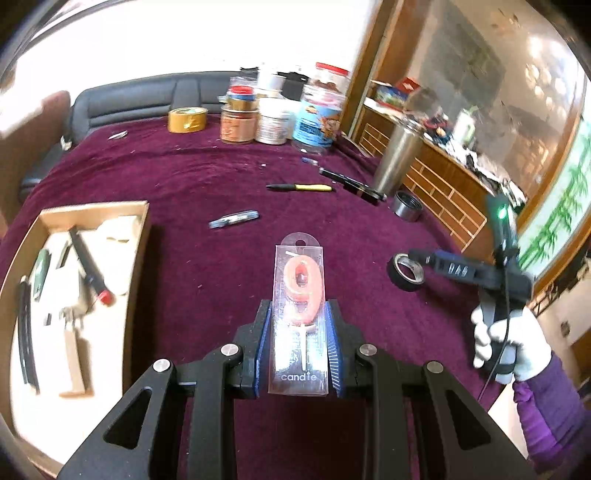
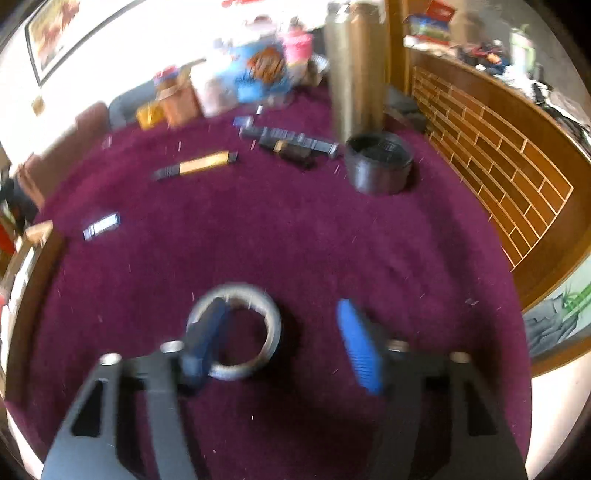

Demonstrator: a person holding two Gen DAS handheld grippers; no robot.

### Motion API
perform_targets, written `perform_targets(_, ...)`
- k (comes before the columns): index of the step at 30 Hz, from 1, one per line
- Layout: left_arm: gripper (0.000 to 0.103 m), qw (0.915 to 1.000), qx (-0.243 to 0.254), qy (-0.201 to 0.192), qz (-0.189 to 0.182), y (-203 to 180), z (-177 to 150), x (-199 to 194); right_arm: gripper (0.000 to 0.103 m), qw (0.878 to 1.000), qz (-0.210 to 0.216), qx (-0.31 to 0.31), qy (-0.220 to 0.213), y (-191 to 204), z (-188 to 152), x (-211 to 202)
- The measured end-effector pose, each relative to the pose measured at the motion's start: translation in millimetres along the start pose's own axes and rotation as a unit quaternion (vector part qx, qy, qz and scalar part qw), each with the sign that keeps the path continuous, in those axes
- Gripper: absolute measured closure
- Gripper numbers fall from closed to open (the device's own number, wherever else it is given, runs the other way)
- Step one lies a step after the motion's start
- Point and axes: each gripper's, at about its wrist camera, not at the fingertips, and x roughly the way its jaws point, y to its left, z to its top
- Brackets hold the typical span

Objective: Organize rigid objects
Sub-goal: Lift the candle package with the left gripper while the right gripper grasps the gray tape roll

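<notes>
Left wrist view: the left gripper (image 1: 298, 332) is clamping a packaged number 9 candle (image 1: 300, 317) above the maroon cloth (image 1: 207, 288), right of the cardboard box (image 1: 142, 236).

Right wrist view: the right gripper (image 2: 284, 332) is hanging with jaws wide, its left finger over the tape roll (image 2: 258, 317) lying on the cloth.

- My counter is covered with a deep purple velvet cloth (image 1: 207, 173), flecked with pale lint.
- Behind its far edge sits a dark grey sofa (image 1: 147, 98) with padded cushions.
- Strong daylight washes out the white wall (image 1: 184, 37) beyond it.
- To my right stands a wooden partition (image 2: 491, 166) with a brick-like lattice panel, and its top ledge is cluttered.
- A framed picture (image 2: 51, 33) hangs on the wall at upper left.
- A bamboo mural (image 1: 565, 214) shows at far right.
</notes>
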Motion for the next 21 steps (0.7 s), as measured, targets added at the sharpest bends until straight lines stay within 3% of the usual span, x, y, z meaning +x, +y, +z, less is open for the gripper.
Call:
perform_targets(4, 0.08, 0.9995, -0.031, -0.002, -0.002, 16, -9, -10, 0.065, 0.999, -0.033, -0.031, -0.005, 12, 2, 12)
perform_targets(7, 0.08, 0.9992, -0.036, -0.009, 0.011, 23, -16, -22, 0.089, 0.999, -0.025, -0.04, -0.002, 17, 4, 14)
perform_targets(8, 0.08, 0.999, -0.04, -0.012, 0.016, 27, -19, -28, 0.093, 0.999, -0.03, -0.042, -0.002, 19, 3, 13)
perform_targets(16, 0.08, 0.9928, -0.093, -0.036, 0.066, 84, -44, -76, 0.093, 0.999, 0.047, -0.019, -0.017, 38, -5, -15)
perform_targets(21, 0.08, 0.9836, -0.136, -0.043, 0.11, 125, -60, -94, 0.093, 0.992, 0.114, -0.043, -0.029, 87, 2, -37)
